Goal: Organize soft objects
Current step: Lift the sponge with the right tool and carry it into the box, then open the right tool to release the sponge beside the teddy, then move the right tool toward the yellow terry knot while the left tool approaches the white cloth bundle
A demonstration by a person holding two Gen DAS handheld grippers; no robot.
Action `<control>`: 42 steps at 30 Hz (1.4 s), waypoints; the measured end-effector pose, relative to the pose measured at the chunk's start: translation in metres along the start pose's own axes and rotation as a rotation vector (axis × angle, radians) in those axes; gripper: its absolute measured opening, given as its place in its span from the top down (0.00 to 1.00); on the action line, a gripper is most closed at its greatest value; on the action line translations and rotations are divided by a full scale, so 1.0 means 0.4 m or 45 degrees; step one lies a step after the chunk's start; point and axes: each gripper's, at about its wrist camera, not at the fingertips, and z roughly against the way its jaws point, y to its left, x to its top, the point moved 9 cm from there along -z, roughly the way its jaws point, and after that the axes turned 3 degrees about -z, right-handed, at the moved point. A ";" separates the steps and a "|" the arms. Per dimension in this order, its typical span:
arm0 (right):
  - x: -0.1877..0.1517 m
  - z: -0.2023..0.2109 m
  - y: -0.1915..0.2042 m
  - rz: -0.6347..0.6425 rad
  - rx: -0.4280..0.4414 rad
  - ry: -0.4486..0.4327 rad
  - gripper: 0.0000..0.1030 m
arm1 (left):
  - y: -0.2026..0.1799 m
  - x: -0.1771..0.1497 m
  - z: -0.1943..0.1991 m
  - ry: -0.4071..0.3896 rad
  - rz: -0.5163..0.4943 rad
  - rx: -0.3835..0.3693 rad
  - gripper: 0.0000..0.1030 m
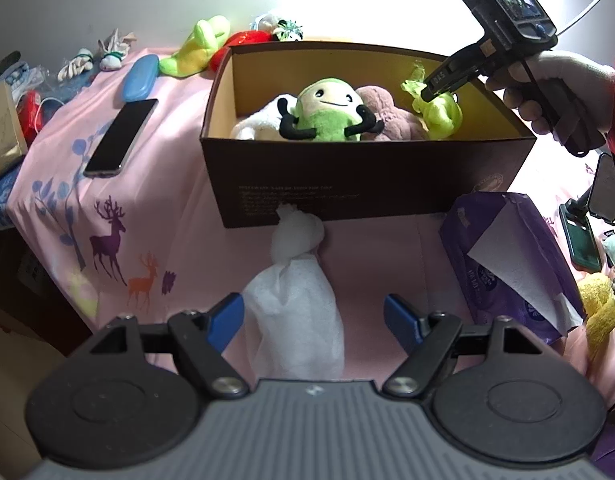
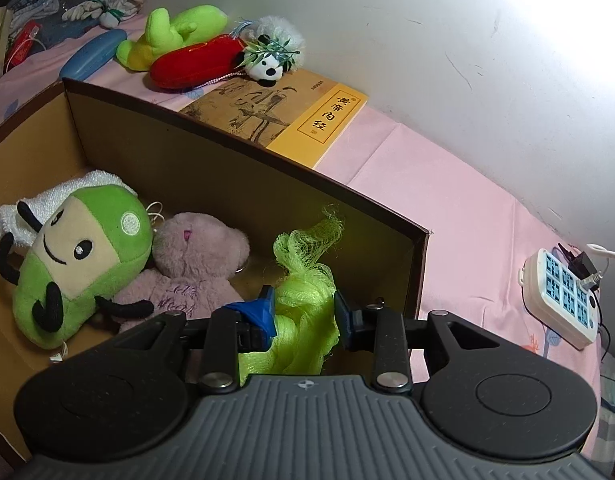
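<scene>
A dark cardboard box [image 1: 367, 176] stands on the pink tablecloth and holds a green smiling plush [image 1: 327, 112], a pink plush [image 1: 387, 116] and a white plush [image 1: 255, 120]. In a person's gloved hand, my right gripper [image 1: 435, 88] reaches into the box's right end. Its blue pads touch both sides of a lime green mesh cloth [image 2: 303, 280], so the right gripper [image 2: 303, 308] is shut on it just above the box floor. My left gripper [image 1: 313, 312] stands open in front of the box. A knotted white cloth [image 1: 295, 300] lies between its fingers, nearer the left one.
A purple tissue pack [image 1: 507, 264], a yellow cloth [image 1: 599, 312] and a phone stand [image 1: 587, 216] lie right of the box; a phone [image 1: 121, 138] and blue case [image 1: 139, 78] lie left. Behind the box are a book [image 2: 279, 116], a red plush [image 2: 195, 62], a panda [image 2: 267, 66] and a green-yellow plush [image 2: 167, 36]. A power strip [image 2: 559, 300] sits far right.
</scene>
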 end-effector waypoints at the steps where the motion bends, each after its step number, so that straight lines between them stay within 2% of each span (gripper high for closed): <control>1: 0.007 0.009 -0.007 -0.039 0.012 -0.014 0.85 | 0.001 0.002 -0.001 -0.001 0.000 -0.002 0.23; 4: 0.021 0.042 -0.032 -0.172 0.076 -0.056 0.85 | -0.002 0.008 -0.005 -0.003 -0.005 -0.016 0.23; 7: 0.019 0.078 -0.050 -0.248 0.095 -0.091 0.85 | -0.013 0.015 -0.006 -0.005 -0.021 -0.022 0.23; 15: -0.050 0.187 -0.069 -0.461 0.234 -0.137 0.85 | -0.013 0.058 -0.021 0.022 0.004 -0.009 0.23; 23: -0.160 0.274 -0.079 -0.594 0.328 -0.137 0.85 | -0.040 0.099 -0.024 0.016 -0.015 0.042 0.23; 32: -0.292 0.350 -0.092 -0.725 0.443 -0.106 0.84 | -0.091 0.103 -0.024 0.042 -0.009 0.080 0.23; 42: -0.444 0.411 -0.147 -0.916 0.431 -0.111 0.84 | -0.161 0.092 -0.009 0.066 0.019 0.122 0.23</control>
